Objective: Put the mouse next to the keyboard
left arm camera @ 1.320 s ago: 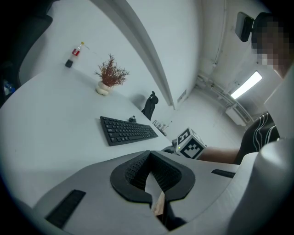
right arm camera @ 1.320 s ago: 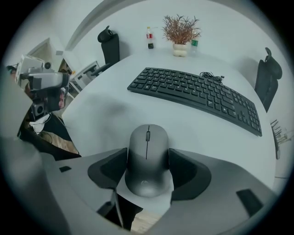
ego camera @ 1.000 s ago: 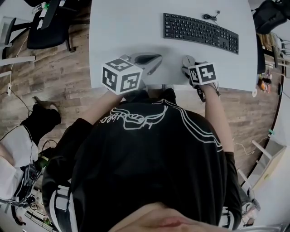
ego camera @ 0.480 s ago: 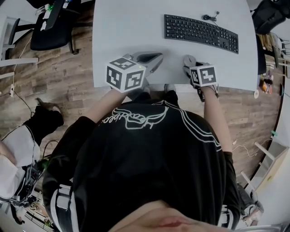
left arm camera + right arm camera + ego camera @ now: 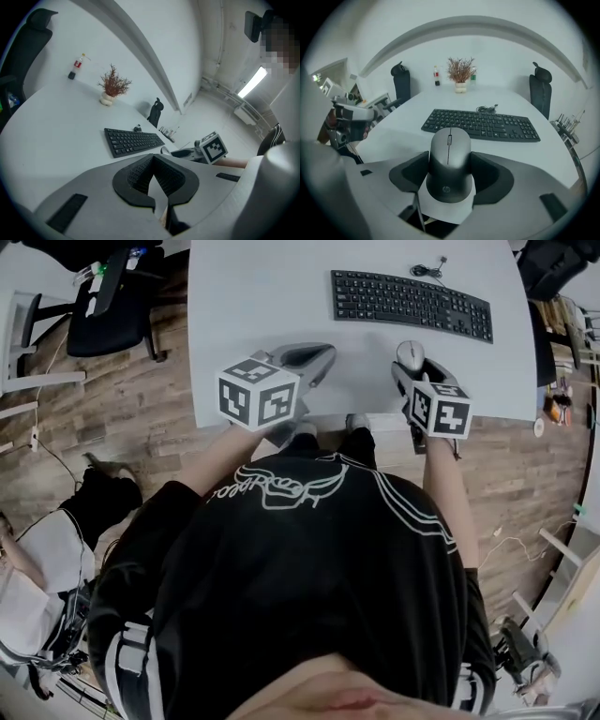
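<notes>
Between the jaws of our right hand-held gripper sits the mouse, clamped on both sides, just short of the keyboard on the tabletop. Our left hand-held gripper is closed, empty.

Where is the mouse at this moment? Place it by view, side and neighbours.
In the head view, the mouse is at the right, clamped in the right tool, just short of the keyboard, below its right half.
</notes>
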### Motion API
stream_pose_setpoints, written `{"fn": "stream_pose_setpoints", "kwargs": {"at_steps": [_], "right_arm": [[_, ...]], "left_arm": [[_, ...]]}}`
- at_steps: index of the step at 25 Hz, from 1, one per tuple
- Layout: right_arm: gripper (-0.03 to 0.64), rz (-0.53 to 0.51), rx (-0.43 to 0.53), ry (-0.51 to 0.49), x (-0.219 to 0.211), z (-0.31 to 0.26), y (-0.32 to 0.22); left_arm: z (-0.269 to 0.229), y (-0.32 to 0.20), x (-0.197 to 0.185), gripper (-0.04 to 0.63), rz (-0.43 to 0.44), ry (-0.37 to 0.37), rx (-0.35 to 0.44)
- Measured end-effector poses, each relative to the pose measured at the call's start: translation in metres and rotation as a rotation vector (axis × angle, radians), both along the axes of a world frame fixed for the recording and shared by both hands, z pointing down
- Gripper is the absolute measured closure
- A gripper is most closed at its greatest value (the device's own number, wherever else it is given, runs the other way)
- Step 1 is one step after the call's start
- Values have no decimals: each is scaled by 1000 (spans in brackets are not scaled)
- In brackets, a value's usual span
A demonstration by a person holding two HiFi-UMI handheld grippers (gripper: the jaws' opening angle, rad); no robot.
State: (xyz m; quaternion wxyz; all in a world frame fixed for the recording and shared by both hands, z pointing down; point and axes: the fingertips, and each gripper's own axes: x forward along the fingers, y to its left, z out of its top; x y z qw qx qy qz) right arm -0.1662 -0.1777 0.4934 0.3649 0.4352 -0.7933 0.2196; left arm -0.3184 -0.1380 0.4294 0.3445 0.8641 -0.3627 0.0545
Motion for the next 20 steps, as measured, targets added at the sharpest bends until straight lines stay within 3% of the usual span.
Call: {"fn": "stream_pose_setpoints", "kwargs": {"at_steps": [6, 11, 20], "right_arm": [[360, 86, 177, -141, 5, -70, -3], [360, 109, 315, -177, 15, -120, 7], [360, 180, 415, -228, 42, -163, 23]], "left_arm": [[-17, -8, 9, 588, 35, -6, 36], [-43, -13, 23, 588, 76, 3, 90], [-89, -23, 57, 588, 160, 27, 195]]}}
